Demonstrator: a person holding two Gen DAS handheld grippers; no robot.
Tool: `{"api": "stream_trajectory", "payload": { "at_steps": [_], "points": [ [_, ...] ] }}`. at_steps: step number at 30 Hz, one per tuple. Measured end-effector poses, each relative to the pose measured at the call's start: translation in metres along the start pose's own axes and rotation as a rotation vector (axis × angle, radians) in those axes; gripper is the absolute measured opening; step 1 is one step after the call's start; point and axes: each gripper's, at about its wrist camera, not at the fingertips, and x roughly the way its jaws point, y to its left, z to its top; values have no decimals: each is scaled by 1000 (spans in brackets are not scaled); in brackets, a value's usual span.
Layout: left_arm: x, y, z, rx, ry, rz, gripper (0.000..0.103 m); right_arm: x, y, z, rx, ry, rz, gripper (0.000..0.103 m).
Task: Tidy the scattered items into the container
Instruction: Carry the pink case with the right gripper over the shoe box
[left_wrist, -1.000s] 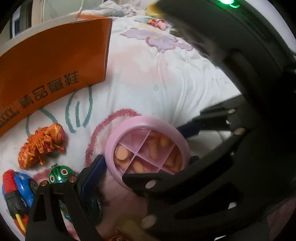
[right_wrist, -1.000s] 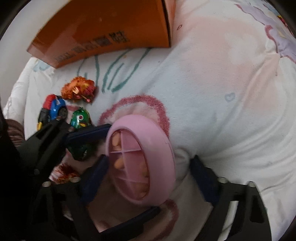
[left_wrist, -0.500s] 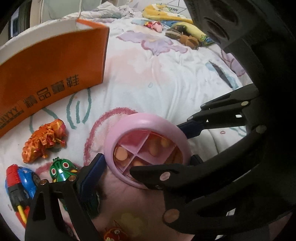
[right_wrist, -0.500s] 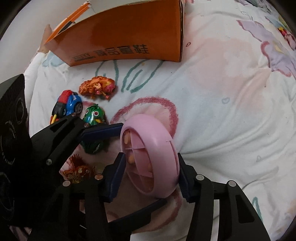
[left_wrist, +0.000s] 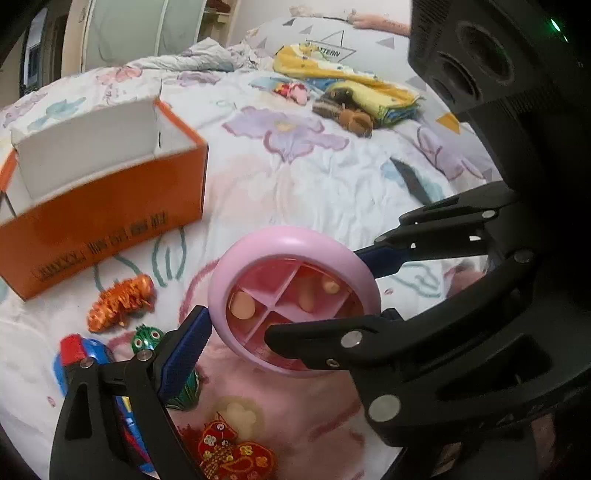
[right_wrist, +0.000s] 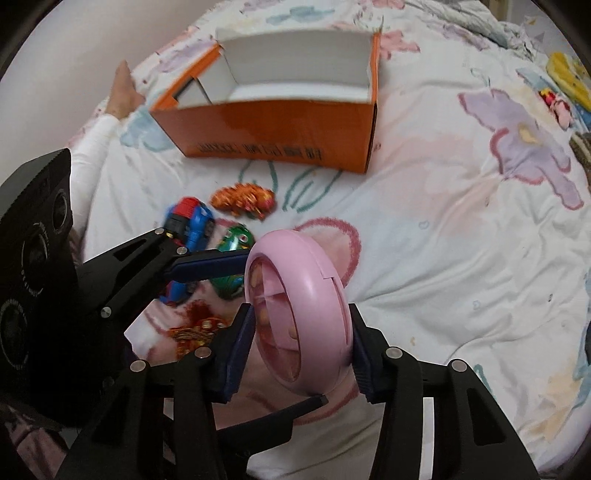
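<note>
Both grippers are shut on a round pink pill case with divided compartments, held above the bedspread. My left gripper clamps its rim from two sides. My right gripper squeezes its flat faces; the case stands on edge there. The open orange shoebox lies ahead at left, and shows up the middle in the right wrist view. An orange dragon toy, a green toy, a blue and red car and a red embroidered pouch lie on the bed below.
A floral bedspread covers the bed. Yellow cloth and plush toys lie by the pillow at the far end. A person's arm in a white sleeve rests beside the box.
Both grippers have lifted the pink case up off the bed and drawn back, so the box's open top has come into view.
</note>
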Motion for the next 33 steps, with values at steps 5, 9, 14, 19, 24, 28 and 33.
{"api": "stream_trajectory", "payload": {
  "at_steps": [5, 9, 14, 19, 24, 28, 33],
  "points": [
    [-23, -10, 17, 10, -35, 14, 92, -24, 40, 12, -15, -47, -6, 46],
    [-38, -10, 35, 19, -63, 33, 92, -44, 44, 29, -32, -88, -9, 46],
    [-53, 6, 60, 26, -104, 72, 92, -60, 55, 59, -70, -137, -1, 45],
    [-63, 30, 81, 30, -132, 114, 92, -62, 67, 97, -116, -165, 2, 45],
    [-66, 60, 97, 7, -145, 144, 92, -50, 83, 141, -154, -177, 23, 45],
    [-63, 85, 105, -1, -139, 156, 92, -36, 91, 164, -167, -172, 32, 45],
    [-50, 115, 112, -12, -111, 169, 92, -7, 93, 192, -160, -149, 50, 45]
  ]
}}
